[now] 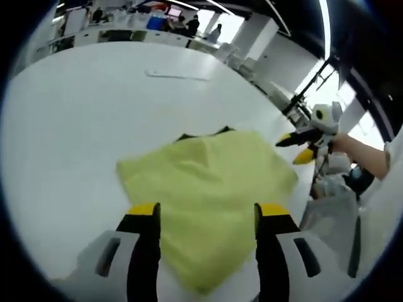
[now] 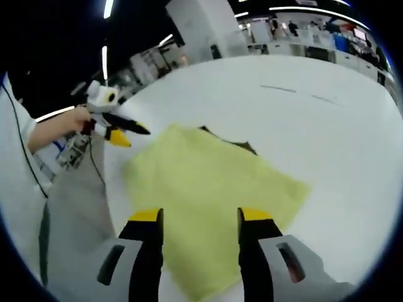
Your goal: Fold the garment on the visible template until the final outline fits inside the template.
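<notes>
A pale yellow garment (image 1: 208, 182) lies folded into a rough rectangle on the white table (image 1: 75, 126). Thin black bits of the template (image 1: 221, 131) peek out along its far edge. My left gripper (image 1: 208, 211) hovers open over the near part of the cloth, nothing between its jaws. To the right, a hand holds my right gripper (image 1: 291, 150) just off the cloth's right corner. In the right gripper view the garment (image 2: 208, 182) and a dark strip of template (image 2: 242, 146) show again. My right gripper (image 2: 200, 217) is open above the cloth, and the left gripper (image 2: 135, 138) is beside its far left corner.
A thin grey line (image 1: 176, 75) is marked on the table far beyond the garment. The table's rounded edge (image 1: 286, 116) runs close behind the right gripper. Desks and people (image 1: 189, 25) stand in the background. A person's white sleeve (image 2: 16, 126) is at the left.
</notes>
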